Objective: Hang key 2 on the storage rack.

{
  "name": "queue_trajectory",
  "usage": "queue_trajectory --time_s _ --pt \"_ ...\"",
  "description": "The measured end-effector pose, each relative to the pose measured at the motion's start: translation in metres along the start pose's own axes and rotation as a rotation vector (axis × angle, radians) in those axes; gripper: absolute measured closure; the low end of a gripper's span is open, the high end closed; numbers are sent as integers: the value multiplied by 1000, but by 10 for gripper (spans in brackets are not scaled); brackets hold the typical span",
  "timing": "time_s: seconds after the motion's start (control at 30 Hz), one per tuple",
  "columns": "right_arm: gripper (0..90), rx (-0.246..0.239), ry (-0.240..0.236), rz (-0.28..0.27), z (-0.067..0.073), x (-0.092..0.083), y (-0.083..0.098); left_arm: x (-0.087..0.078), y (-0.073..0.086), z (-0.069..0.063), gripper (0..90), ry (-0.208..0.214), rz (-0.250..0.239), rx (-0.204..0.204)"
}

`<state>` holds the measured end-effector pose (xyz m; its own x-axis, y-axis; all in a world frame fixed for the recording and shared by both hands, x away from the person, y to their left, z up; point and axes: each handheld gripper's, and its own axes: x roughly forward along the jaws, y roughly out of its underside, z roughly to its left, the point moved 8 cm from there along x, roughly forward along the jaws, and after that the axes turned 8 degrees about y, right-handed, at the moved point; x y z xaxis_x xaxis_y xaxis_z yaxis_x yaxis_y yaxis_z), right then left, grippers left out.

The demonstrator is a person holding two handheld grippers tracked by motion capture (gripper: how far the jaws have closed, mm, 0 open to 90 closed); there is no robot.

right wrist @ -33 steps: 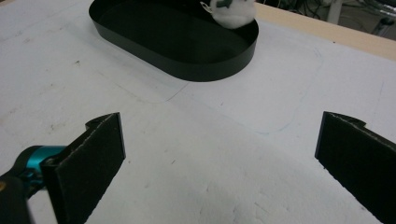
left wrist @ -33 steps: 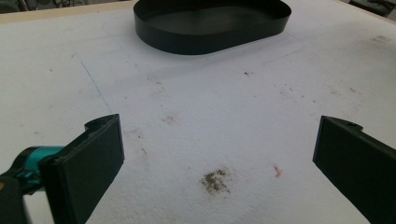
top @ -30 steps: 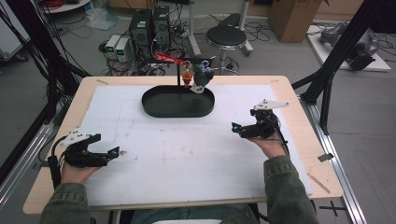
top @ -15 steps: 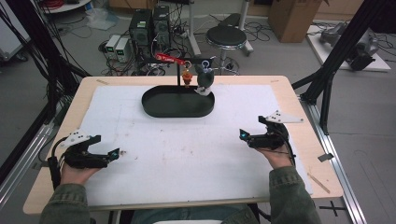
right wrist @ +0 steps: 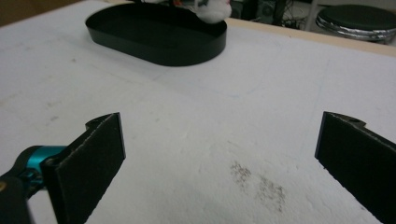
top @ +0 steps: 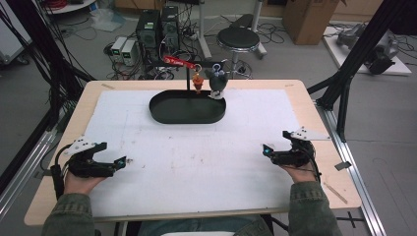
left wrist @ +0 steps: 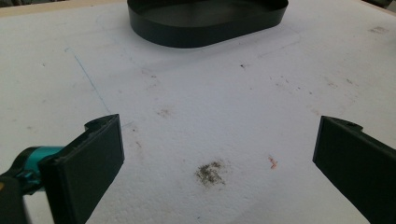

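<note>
Both tools rest on the tabletop (top: 147, 128), left tool (top: 120, 161) and right tool (top: 265, 150) each gaping wide, holding nothing. The black tray (top: 162, 114) sits well ahead of both. It looks rigid and light; its thin wall seems graspable.
</note>
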<state>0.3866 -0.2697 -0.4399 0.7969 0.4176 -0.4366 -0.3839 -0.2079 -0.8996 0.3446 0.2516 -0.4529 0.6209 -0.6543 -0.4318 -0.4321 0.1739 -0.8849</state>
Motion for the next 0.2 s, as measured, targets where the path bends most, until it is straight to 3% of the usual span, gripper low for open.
queue_trajectory --time_s 0.2 --pt "6 21 4 -19 -2 -4 -2 0 0 0 24 -2 0 1"
